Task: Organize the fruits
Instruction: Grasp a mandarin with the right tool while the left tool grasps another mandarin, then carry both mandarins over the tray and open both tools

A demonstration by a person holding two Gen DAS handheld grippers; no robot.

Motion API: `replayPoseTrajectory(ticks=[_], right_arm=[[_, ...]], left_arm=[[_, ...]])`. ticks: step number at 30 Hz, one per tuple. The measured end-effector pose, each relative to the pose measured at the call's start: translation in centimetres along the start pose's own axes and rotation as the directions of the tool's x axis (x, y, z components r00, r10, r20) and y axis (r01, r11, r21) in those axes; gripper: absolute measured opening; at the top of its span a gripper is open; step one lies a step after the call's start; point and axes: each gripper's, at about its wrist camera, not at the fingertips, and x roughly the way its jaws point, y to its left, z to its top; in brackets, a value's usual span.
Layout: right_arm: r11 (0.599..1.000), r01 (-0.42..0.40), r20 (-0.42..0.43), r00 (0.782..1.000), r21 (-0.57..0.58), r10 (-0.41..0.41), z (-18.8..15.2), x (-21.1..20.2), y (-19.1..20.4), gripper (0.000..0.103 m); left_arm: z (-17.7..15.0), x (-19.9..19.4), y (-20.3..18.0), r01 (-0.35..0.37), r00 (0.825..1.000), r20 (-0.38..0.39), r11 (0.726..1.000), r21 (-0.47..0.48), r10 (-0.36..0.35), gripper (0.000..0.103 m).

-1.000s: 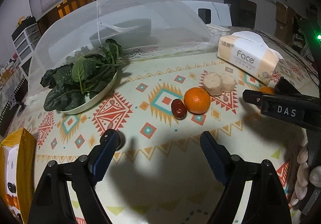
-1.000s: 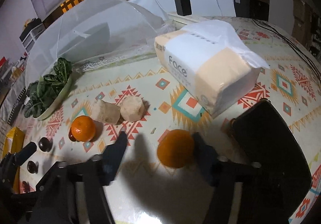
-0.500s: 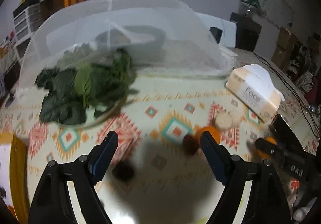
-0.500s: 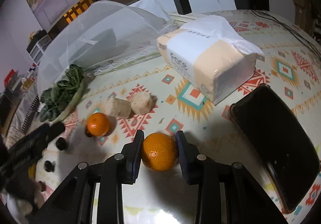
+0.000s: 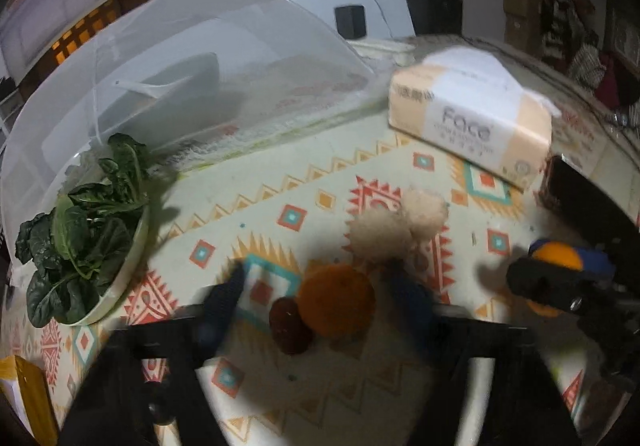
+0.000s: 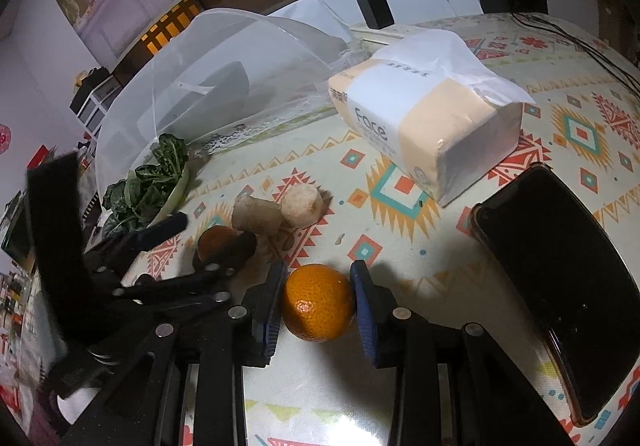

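A: What has the right gripper (image 6: 318, 298) got?
B: Its blue pads press both sides of an orange (image 6: 318, 302), low in the centre of the right wrist view.
A: And the left gripper (image 5: 320, 294)?
B: Its jaws are closing around a second orange (image 5: 336, 300) and a dark red date (image 5: 289, 325) touching it, bottom centre of its blurred view; whether the pads touch yet I cannot tell.
A: Further out?
B: Two pale chunks (image 5: 396, 222) just above, a tissue pack (image 5: 472, 114) at upper right, a bowl of greens (image 5: 86, 238) at left.
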Motion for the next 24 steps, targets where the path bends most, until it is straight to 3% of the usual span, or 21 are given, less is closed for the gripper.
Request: replayPoseTrajectory(ticks=[6,14,20,24], right_arm=[[1.0,0.018,0.014,1.0,-0.018,-0.018,-0.2,-0.1,0.3,0.035],[0.996,0.032,0.036,0.999,-0.086,-0.029,-0.8,-0.3,2.0,0.035],[0.985,0.045,0.035,0.999,-0.167,-0.04,-2.2,-0.4,5.3,0.035],[0.974,0.004,0.021,1.0,-0.228,0.001,-3.9,-1.6,9.0,0.035]], left_arm=[[-0.7,-1.5,0.3,-0.037,0.999,0.014,0.999,-0.029,0.037,0.035],[-3.4,-7.7,2.1,-0.048,0.995,0.082,0.994,-0.098,0.057,0.035],[-6.5,-11.9,4.8,-0.063,0.992,0.094,0.981,-0.183,0.081,0.035],[-8.9,-14.9,7.1,-0.078,0.988,0.107,0.967,-0.242,0.106,0.035]])
